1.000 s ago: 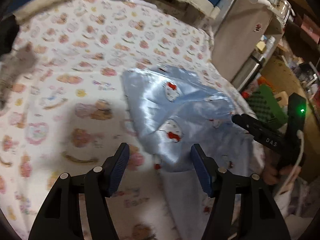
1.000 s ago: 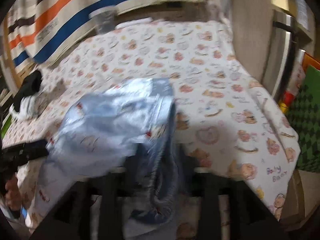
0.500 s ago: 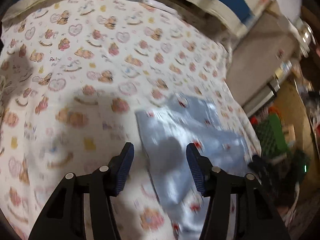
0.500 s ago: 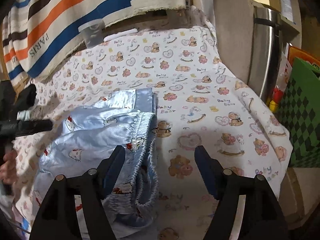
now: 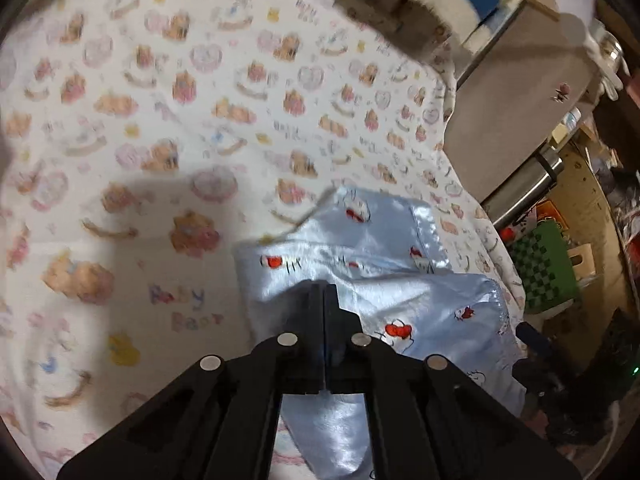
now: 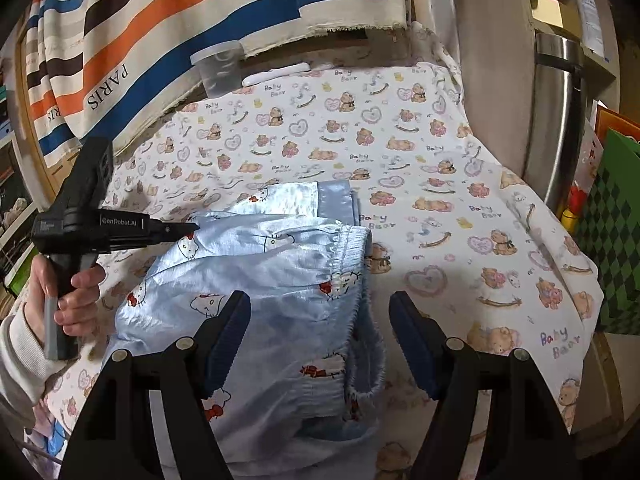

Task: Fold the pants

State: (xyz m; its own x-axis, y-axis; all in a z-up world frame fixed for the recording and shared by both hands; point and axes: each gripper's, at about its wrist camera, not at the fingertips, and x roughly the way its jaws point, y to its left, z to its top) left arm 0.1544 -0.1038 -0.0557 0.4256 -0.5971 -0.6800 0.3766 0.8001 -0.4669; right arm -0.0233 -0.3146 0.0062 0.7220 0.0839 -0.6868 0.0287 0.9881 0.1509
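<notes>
Light blue satin pants point(image 6: 256, 264) with a cat print lie partly folded on a bed sheet point(image 6: 420, 152) printed with bears. They also show in the left wrist view point(image 5: 400, 280). My left gripper point(image 5: 322, 292) is shut over the pants' left edge; in the right wrist view point(image 6: 188, 228) its tips pinch the blue fabric. My right gripper point(image 6: 320, 332) is open, its blue pads either side of the elastic waistband point(image 6: 356, 280), just above it.
A striped cloth point(image 6: 180, 20) hangs at the head of the bed, with a clear plastic cup point(image 6: 220, 68) below it. A steel appliance point(image 6: 560, 120) and green checkered box point(image 6: 612, 232) stand off the bed's right side.
My left gripper has closed from open and now sits on the pants' edge. My right gripper let go of the waistband, opened and drew back; the pants now lie flatter.
</notes>
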